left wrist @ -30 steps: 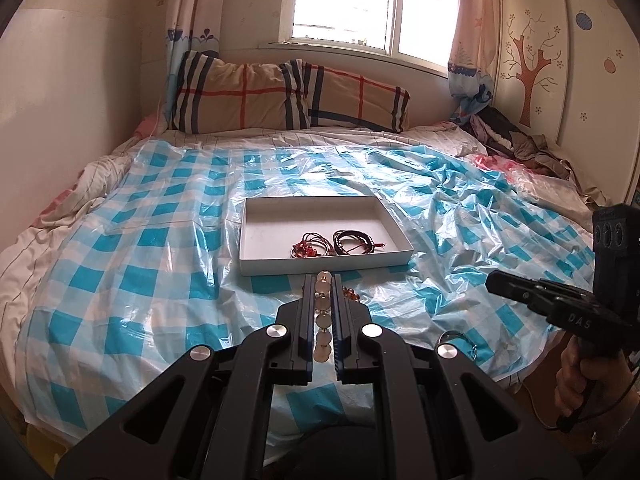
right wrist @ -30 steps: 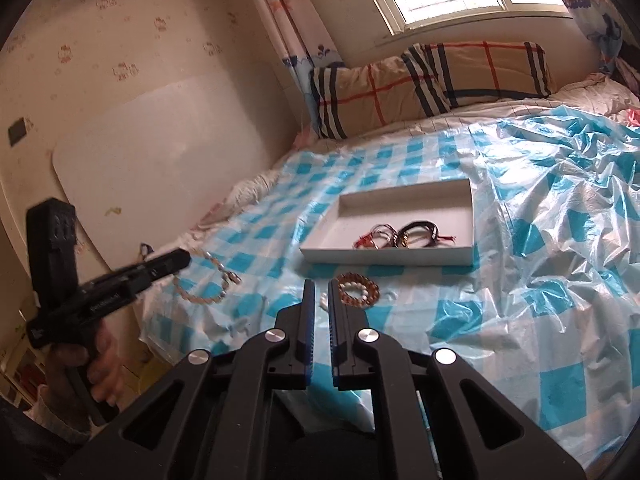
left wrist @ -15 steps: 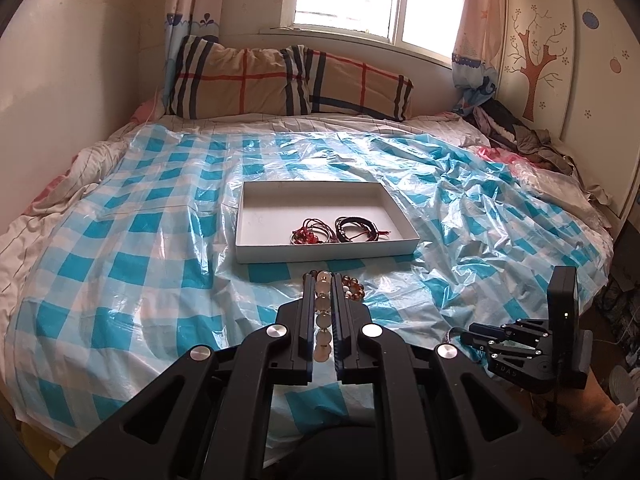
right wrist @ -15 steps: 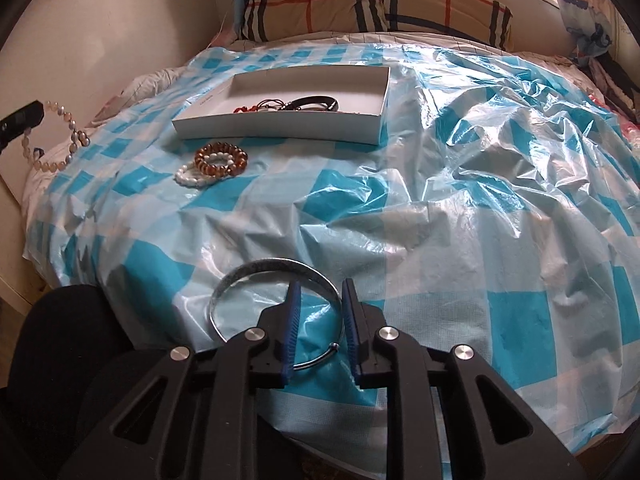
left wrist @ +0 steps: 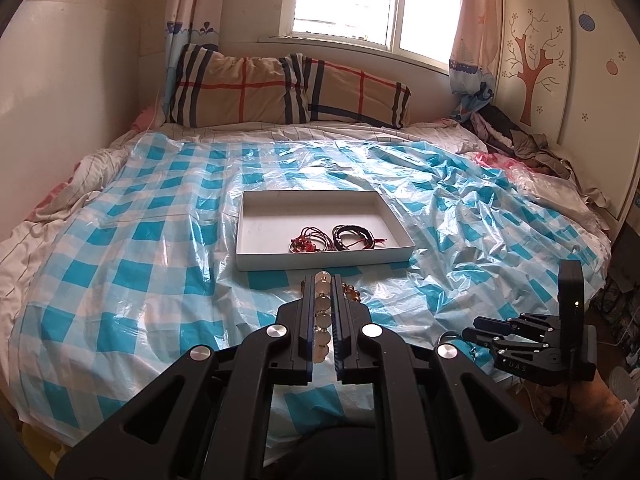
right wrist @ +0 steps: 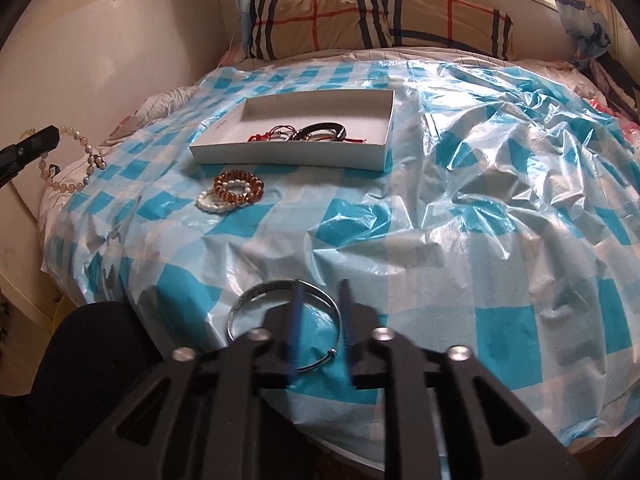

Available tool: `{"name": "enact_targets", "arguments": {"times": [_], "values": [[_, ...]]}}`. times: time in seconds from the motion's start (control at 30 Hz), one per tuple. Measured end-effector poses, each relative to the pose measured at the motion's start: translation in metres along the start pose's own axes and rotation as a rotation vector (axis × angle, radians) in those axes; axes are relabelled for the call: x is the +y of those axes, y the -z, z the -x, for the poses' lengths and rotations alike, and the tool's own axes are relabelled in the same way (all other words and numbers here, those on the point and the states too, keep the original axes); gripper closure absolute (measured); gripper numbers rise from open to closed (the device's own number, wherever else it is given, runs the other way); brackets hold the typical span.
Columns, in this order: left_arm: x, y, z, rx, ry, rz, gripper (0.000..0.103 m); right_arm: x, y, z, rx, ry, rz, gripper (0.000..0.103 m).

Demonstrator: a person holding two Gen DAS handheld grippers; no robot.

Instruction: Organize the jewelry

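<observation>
The right tongs (right wrist: 322,312), jaws just opening, straddle the near-right rim of the silver bangle (right wrist: 285,320) lying flat on the bed (right wrist: 520,208); the left tongs (left wrist: 321,320) grip a pale bead bracelet (left wrist: 322,304).

Left claw (left wrist: 323,280) clamped, level-low; right claw (right wrist: 322,286) just opening, angled down.
</observation>
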State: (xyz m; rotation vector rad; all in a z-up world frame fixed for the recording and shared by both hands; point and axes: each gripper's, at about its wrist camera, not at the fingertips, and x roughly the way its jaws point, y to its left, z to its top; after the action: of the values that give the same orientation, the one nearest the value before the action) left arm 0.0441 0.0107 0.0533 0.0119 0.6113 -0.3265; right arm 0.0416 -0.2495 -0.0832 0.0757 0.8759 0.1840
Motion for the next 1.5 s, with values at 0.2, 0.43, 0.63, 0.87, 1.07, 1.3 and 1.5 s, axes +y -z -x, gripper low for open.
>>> {"name": "enact_targets", "arguments": {"times": [0.2, 0.43, 0.63, 0.87, 1.07, 1.3, 1.5], "values": [[-0.002, 0.001, -0.003, 0.014, 0.002, -0.003, 0.096, -0.007, 0.011, -0.016, 0.025, 0.002, -0.031, 0.099], [-0.004, 0.000, -0.005, 0.013, 0.005, -0.008, 0.096, 0.000, -0.011, 0.025, -0.128, -0.058, -0.059, 0.099], [-0.008, -0.001, -0.004, 0.003, 0.002, -0.014, 0.096, 0.015, -0.037, 0.056, -0.255, -0.136, -0.058, 0.099], [-0.008, -0.001, -0.007, 0.003, -0.006, -0.020, 0.096, 0.022, -0.058, 0.070, -0.323, -0.214, -0.076, 0.099], [-0.007, -0.004, -0.010, -0.001, -0.020, -0.033, 0.096, 0.022, -0.065, 0.070, -0.348, -0.250, -0.102, 0.099], [-0.008, -0.009, -0.020, -0.003, -0.035, -0.047, 0.096, 0.019, -0.071, 0.066, -0.358, -0.268, -0.121, 0.099], [-0.008, -0.011, -0.023, -0.002, -0.036, -0.048, 0.096, 0.019, -0.078, 0.058, -0.357, -0.276, -0.122, 0.099]]}}
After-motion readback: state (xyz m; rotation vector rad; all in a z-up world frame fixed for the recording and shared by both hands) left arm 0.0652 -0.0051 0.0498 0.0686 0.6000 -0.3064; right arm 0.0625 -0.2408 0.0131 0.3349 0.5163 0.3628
